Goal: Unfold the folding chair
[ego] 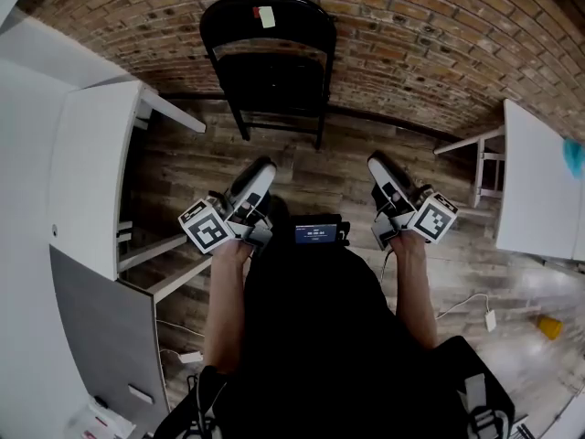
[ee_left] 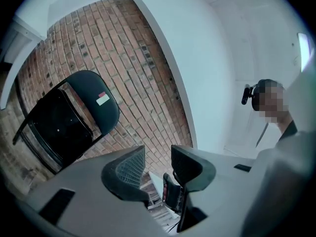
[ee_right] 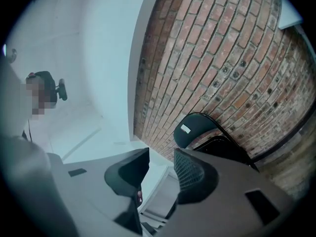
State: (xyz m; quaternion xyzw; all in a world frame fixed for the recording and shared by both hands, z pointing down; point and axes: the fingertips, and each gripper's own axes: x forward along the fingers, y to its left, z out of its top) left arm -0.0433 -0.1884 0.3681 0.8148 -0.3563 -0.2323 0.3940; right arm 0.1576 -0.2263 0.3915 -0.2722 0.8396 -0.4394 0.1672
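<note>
1. Black metal folding chair (ego: 274, 62) leans folded against the red brick wall (ego: 430, 44), well ahead of both tools;
2. left tool (ego: 264, 169) and right tool (ego: 377, 164) stand partly open, both empty;
3. a one-sided pull could topple it sideways.

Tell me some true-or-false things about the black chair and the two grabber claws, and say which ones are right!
1. The folding chair stands folded against the brick wall. True.
2. The left gripper is squeezing the chair. False: its jaws stand apart with nothing between them, and the chair is well away from it.
3. The right gripper is open and empty. True.
4. The chair is red. False: it is black, with a small label on its backrest.
5. The floor is carpet. False: it is wood planks.
</note>
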